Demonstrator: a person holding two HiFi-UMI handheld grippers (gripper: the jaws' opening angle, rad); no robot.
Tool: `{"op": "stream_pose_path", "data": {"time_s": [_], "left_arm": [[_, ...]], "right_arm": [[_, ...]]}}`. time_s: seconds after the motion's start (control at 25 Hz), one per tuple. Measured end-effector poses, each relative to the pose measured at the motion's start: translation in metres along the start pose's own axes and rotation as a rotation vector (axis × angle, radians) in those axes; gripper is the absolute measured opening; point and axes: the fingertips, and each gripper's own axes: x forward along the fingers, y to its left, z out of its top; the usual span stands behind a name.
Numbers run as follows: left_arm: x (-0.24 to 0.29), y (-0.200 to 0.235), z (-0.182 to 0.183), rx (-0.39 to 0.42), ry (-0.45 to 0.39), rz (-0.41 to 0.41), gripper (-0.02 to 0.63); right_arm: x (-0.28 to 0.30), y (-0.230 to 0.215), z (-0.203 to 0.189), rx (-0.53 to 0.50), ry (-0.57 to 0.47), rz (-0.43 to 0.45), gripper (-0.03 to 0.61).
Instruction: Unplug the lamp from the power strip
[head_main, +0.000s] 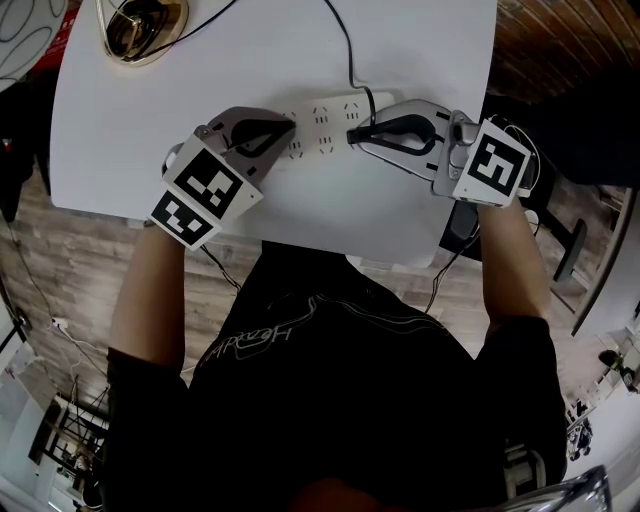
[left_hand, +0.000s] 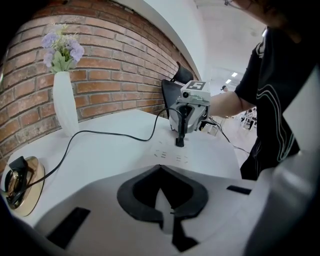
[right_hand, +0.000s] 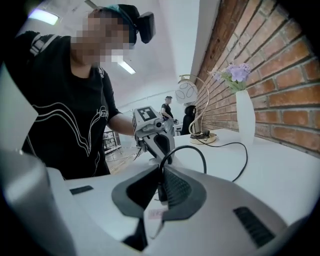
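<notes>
The white power strip (head_main: 322, 122) lies across the middle of the white table (head_main: 200, 120). My right gripper (head_main: 352, 133) is shut on the lamp's black plug (left_hand: 179, 141), which stands on the strip's right part. The plug (right_hand: 160, 189) shows pinched between the pads. Its black cord (head_main: 345, 45) loops up and runs to the gold lamp base (head_main: 140, 25) at the far left corner. My left gripper (head_main: 292, 126) is shut, with its tips resting on the strip's left end. The prongs are hidden.
A white vase with lilac flowers (left_hand: 64, 102) stands at the table's back against the brick wall. The lamp's gold arch and globe (right_hand: 189, 92) rise over its base. A black chair (left_hand: 172, 92) stands past the table's end. The near table edge (head_main: 330, 255) is at my body.
</notes>
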Motion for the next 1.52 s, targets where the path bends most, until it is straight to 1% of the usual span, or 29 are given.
{"op": "stream_pose_path", "data": {"time_s": [0.12, 0.36, 0.48, 0.76, 0.8, 0.84, 0.92, 0.96, 1.04, 1.12, 1.2, 1.32, 1.44, 1.52], "left_arm": [[0.001, 0.0, 0.0, 0.002, 0.0, 0.002, 0.002], [0.0, 0.001, 0.001, -0.003, 0.001, -0.003, 0.002], [0.0, 0.0, 0.001, -0.002, -0.001, -0.001, 0.002], [-0.001, 0.0, 0.002, -0.003, 0.0, 0.002, 0.002], [-0.001, 0.0, 0.002, -0.004, -0.001, 0.0, 0.002], [-0.001, 0.0, 0.001, -0.006, 0.0, -0.002, 0.002], [-0.002, 0.0, 0.001, -0.01, -0.001, -0.004, 0.002], [-0.002, 0.0, 0.002, -0.008, -0.001, -0.002, 0.002], [-0.002, 0.001, 0.003, -0.002, -0.002, 0.002, 0.002], [-0.001, 0.001, 0.002, 0.0, 0.0, 0.006, 0.002], [0.0, 0.001, 0.0, 0.0, 0.004, 0.007, 0.002], [0.0, 0.001, -0.001, -0.004, 0.008, 0.019, 0.002], [-0.002, 0.002, 0.0, -0.016, 0.017, 0.062, 0.002], [-0.007, -0.001, 0.006, -0.028, 0.005, 0.083, 0.002]], "right_arm": [[-0.001, -0.004, 0.0, 0.042, -0.001, 0.016, 0.014], [-0.004, -0.001, 0.0, -0.011, -0.022, 0.044, 0.014], [-0.003, 0.0, 0.005, 0.005, -0.033, 0.042, 0.014], [-0.006, 0.001, 0.0, -0.015, -0.014, 0.067, 0.014], [-0.007, 0.001, 0.0, -0.009, -0.023, 0.07, 0.014], [-0.01, -0.001, 0.002, 0.015, -0.053, 0.073, 0.014], [-0.019, -0.006, 0.013, 0.104, -0.165, 0.08, 0.014], [-0.022, -0.008, 0.016, 0.125, -0.193, 0.078, 0.014], [-0.02, -0.005, 0.016, 0.11, -0.175, 0.079, 0.014], [-0.019, -0.002, 0.022, 0.107, -0.189, 0.084, 0.014], [-0.022, -0.003, 0.032, 0.108, -0.228, 0.06, 0.015], [-0.028, -0.006, 0.045, 0.093, -0.261, -0.027, 0.015], [-0.036, -0.006, 0.053, 0.104, -0.28, -0.109, 0.015], [-0.04, -0.003, 0.058, 0.112, -0.285, -0.155, 0.015]]}}
